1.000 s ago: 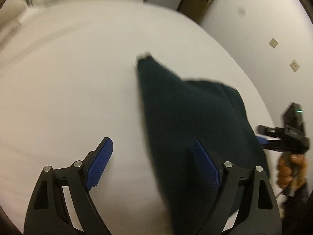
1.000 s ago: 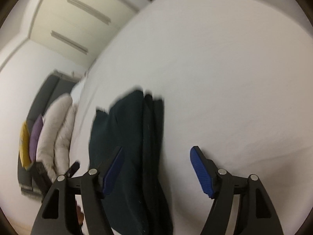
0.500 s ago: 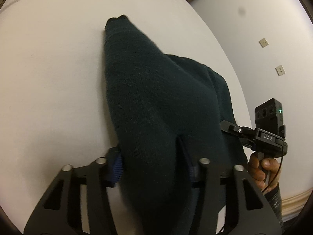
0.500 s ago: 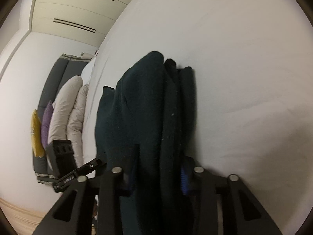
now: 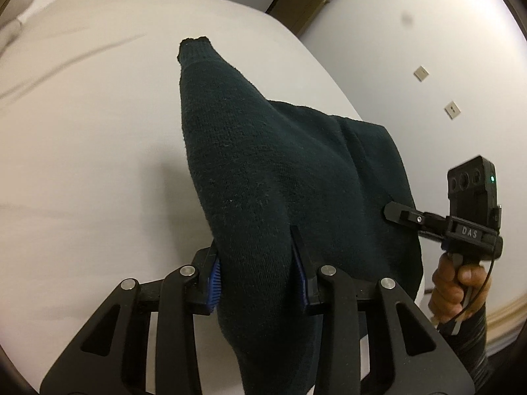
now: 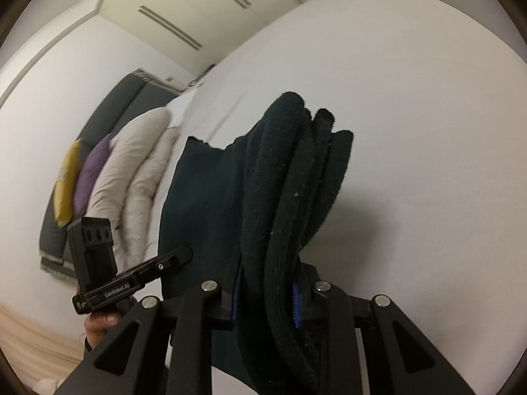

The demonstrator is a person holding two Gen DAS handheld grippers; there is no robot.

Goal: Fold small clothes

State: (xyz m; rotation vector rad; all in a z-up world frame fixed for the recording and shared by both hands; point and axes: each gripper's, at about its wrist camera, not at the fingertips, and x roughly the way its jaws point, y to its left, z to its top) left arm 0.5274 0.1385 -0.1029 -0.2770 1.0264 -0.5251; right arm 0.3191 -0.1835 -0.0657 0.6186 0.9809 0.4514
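The dark green knit garment (image 5: 263, 177) hides most of both grippers' pads. The left gripper (image 5: 258, 275) and the right gripper (image 6: 265, 299) have just been closing and each clamps a bunch of it, lifted above the white bed (image 5: 85, 151). Its lower part is cut off. Wide bare sheet lies around.

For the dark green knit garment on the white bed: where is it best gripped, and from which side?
By its near bunched edge, one end per hand-held gripper, coming from the person's side. The dark green knit garment hangs long toward the white bed. The left hand-held gripper and right hand-held gripper, jaws just closing, already clamp those ends.
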